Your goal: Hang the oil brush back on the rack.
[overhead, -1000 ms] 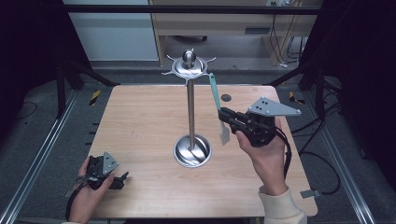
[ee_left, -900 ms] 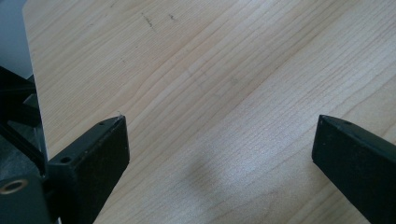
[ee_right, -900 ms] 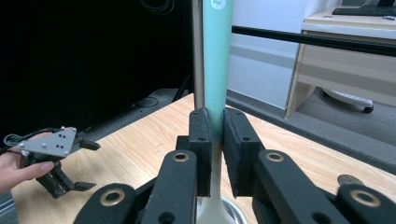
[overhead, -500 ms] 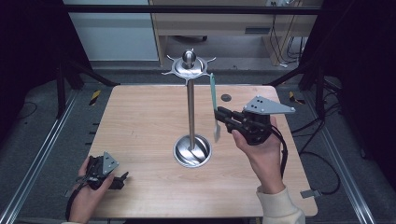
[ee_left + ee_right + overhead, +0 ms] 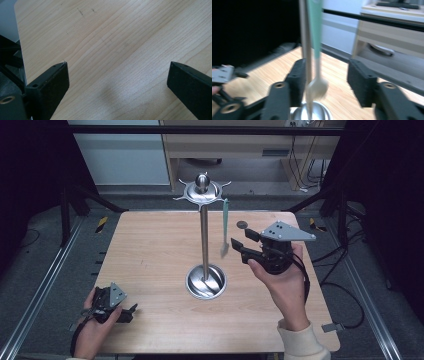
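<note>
High view: a metal stand (image 5: 205, 235) rises from a round base (image 5: 206, 282) in the middle of the wooden table (image 5: 150, 250), with a hooked disc (image 5: 202, 192) at its top; a green-handled utensil (image 5: 224, 227) hangs from one hook, its pale head at the bottom; the right gripper (image 5: 239, 246), held in the right hand (image 5: 282, 280), sits just to the right of that utensil, its jaws spread and pointing toward the utensil's lower end, apart from it; a small dark round spot (image 5: 242, 224) lies on the table beyond this gripper; the left gripper (image 5: 131, 311) rests low at the near left corner in the left hand (image 5: 92, 330), well apart from the stand; in the left gripper view its jaws stand wide apart over bare table wood (image 5: 112, 50) with nothing between them; in the right gripper view the utensil (image 5: 316, 50) hangs blurred in the gap between the parted jaws, nearer the left jaw, not clamped, with the stand's pole (image 5: 304, 37) just beside it and the base (image 5: 312, 112) below; the left gripper (image 5: 223, 73) shows far off at the left edge
</note>
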The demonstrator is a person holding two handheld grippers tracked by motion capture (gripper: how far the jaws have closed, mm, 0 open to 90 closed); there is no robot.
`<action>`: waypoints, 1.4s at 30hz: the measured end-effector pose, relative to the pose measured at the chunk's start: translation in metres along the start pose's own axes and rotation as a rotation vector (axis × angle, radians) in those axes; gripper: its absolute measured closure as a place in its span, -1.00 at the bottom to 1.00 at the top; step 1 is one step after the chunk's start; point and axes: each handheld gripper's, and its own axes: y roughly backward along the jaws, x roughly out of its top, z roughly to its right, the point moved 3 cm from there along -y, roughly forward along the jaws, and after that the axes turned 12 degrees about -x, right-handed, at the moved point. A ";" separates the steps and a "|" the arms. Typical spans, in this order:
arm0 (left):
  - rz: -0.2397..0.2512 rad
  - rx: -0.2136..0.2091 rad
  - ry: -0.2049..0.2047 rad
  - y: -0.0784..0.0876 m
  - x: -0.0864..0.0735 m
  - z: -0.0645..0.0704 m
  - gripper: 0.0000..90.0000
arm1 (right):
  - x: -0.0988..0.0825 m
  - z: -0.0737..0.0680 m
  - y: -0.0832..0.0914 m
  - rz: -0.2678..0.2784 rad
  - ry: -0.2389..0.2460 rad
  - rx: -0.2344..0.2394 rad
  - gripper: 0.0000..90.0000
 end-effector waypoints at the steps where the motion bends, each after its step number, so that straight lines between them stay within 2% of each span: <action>1: 0.001 0.000 0.000 0.000 0.000 0.000 -0.92 | -0.001 0.001 0.000 -0.011 0.008 -0.023 -0.06; 3: 0.001 0.000 0.000 0.000 0.000 0.000 -0.92 | -0.003 0.003 0.001 -0.024 0.011 -0.054 -0.14; 9: 0.003 0.000 0.000 0.000 0.000 0.000 -0.92 | -0.007 0.008 0.002 -0.051 0.029 -0.108 -0.34; 21: 0.003 -0.001 0.001 0.000 0.001 0.000 -0.92 | -0.015 0.023 0.004 -0.076 0.033 -0.164 -0.61; 34: 0.002 -0.002 0.001 0.000 0.001 0.000 -0.92 | -0.030 0.051 0.003 -0.110 -0.002 -0.215 -0.74; 42: 0.004 -0.002 0.001 0.000 0.001 0.000 -0.92 | -0.040 0.061 0.001 -0.116 0.001 -0.233 -0.79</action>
